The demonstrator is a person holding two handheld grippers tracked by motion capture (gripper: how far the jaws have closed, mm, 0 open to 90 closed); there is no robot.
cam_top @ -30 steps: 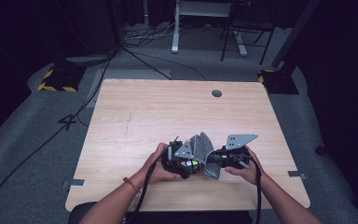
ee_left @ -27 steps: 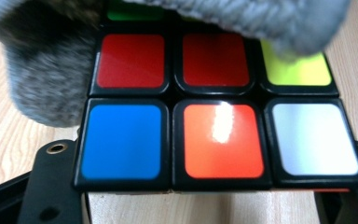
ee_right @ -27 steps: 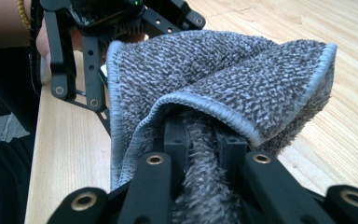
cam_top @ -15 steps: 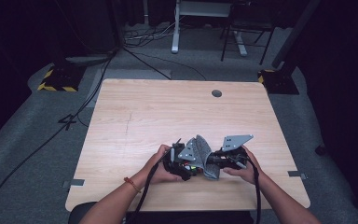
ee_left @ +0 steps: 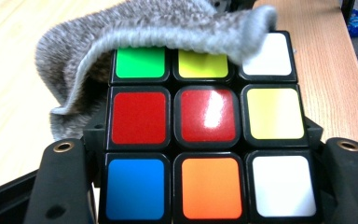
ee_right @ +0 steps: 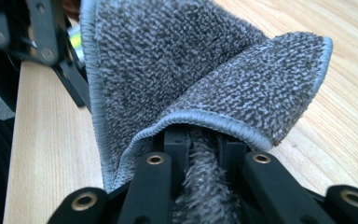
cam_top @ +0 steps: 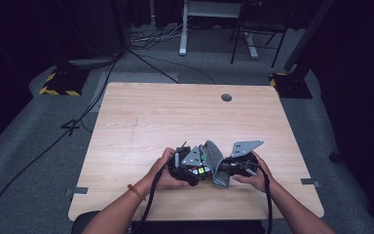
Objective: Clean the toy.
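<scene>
Near the surface's (cam_top: 126, 122) front edge, the puzzle cube (ee_left: 205, 140) sits clamped in the left gripper (cam_top: 191, 168), just closing, steadied so the right gripper (cam_top: 233, 165), pinching the grey cloth (ee_right: 191, 74), can wipe its top.

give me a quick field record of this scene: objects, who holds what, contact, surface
held by left gripper: puzzle cube, jaws shut on its sides after just closing
held by right gripper: grey cloth, pinched in shut jaws
contact: cloth drapes over the cube's far edge
cube face: red centre, mixed colours
surface: wooden table
</scene>
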